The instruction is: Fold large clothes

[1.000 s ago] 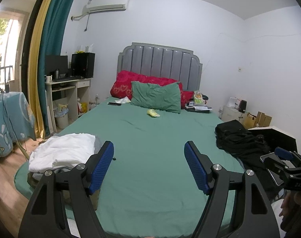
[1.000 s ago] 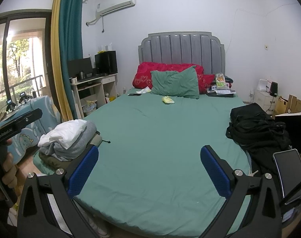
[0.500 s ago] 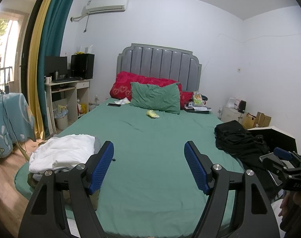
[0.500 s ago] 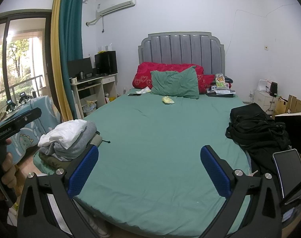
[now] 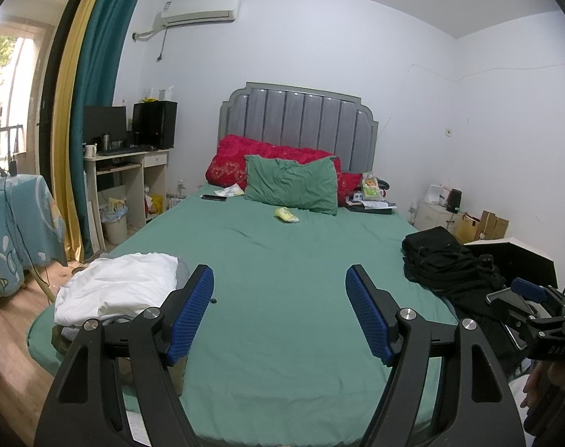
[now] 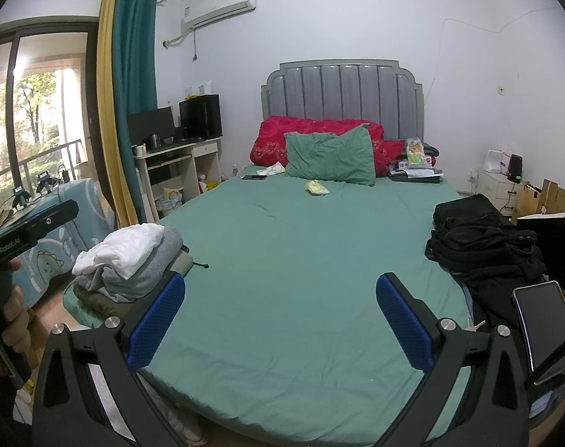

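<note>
Both grippers hang over the foot of the bed (image 6: 282, 260), each with its jaws spread wide and nothing between the blue pads. The left gripper (image 5: 278, 313) sits above bare green sheet; the right gripper (image 6: 280, 320) does the same, a little to its right. A hand (image 6: 10, 316) at the left edge of the right wrist view grips the left tool's handle.

Just left of the left gripper, at the bed's near left corner, lies the pile (image 5: 115, 290): a white garment on top, grey and olive ones under it, as the right wrist view shows (image 6: 130, 260). Its edge is partly hidden behind the left gripper's left finger. At the near right edge lies a heap of black clothes (image 5: 446, 268), with a phone (image 6: 543, 324) just in front of it. Between pile and heap the sheet is open and nothing blocks the way to either.

Further up, a small yellow packet (image 5: 286, 215) lies mid-bed, then a green pillow (image 5: 291, 184) leans on a red quilt (image 5: 238, 160) before the grey headboard (image 5: 297, 119). A dark phone (image 5: 214, 197) and papers lie left of the pillow; clutter sits at its right. A desk (image 5: 126, 171) stands beyond the curtain (image 5: 96, 111) at left.

Compared with a second ago, nothing has shifted: grippers, clothes and bedding stand as they did.
</note>
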A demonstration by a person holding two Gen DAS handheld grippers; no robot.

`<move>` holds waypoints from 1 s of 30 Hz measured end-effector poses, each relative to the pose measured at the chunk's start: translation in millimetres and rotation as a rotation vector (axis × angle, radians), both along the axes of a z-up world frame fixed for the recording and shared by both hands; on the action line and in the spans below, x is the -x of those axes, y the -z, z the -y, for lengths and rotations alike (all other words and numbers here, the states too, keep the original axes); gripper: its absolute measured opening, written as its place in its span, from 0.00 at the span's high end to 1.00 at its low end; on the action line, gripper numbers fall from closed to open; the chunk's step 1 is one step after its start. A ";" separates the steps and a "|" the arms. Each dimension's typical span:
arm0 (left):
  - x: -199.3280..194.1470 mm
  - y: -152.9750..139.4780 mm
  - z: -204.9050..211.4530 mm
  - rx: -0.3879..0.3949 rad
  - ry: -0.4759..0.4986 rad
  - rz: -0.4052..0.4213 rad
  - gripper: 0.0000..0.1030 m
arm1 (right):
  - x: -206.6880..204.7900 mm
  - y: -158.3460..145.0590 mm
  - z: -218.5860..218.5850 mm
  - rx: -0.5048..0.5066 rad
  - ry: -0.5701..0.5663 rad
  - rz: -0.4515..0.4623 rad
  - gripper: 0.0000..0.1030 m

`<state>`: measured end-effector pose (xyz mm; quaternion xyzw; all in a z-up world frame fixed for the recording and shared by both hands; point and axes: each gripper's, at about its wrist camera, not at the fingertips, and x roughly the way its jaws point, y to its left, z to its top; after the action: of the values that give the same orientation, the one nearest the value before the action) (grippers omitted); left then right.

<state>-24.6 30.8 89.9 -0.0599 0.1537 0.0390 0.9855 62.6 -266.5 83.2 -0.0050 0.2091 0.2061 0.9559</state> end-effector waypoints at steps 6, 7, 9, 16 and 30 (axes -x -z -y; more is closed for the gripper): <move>-0.5 -0.8 0.2 0.001 -0.001 0.000 0.26 | 1.0 0.2 -0.4 0.000 -0.003 0.000 0.02; -0.5 -0.9 0.5 0.001 -0.002 0.001 0.26 | 1.4 0.0 -0.5 0.001 -0.004 0.001 0.02; -0.6 -0.4 -0.4 0.002 0.001 0.000 0.26 | 1.3 -0.3 -0.8 0.001 -0.002 0.000 0.02; -0.3 0.1 0.4 0.001 0.000 0.001 0.26 | 1.0 -0.1 -0.7 0.001 -0.003 0.001 0.02; -1.0 -2.6 3.5 0.003 0.005 -0.001 0.26 | 0.8 -0.6 -0.6 0.001 -0.003 -0.001 0.02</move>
<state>-23.6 27.2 92.5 -0.0611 0.1543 0.0363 0.9855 61.9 -266.0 83.8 -0.0057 0.2094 0.2073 0.9556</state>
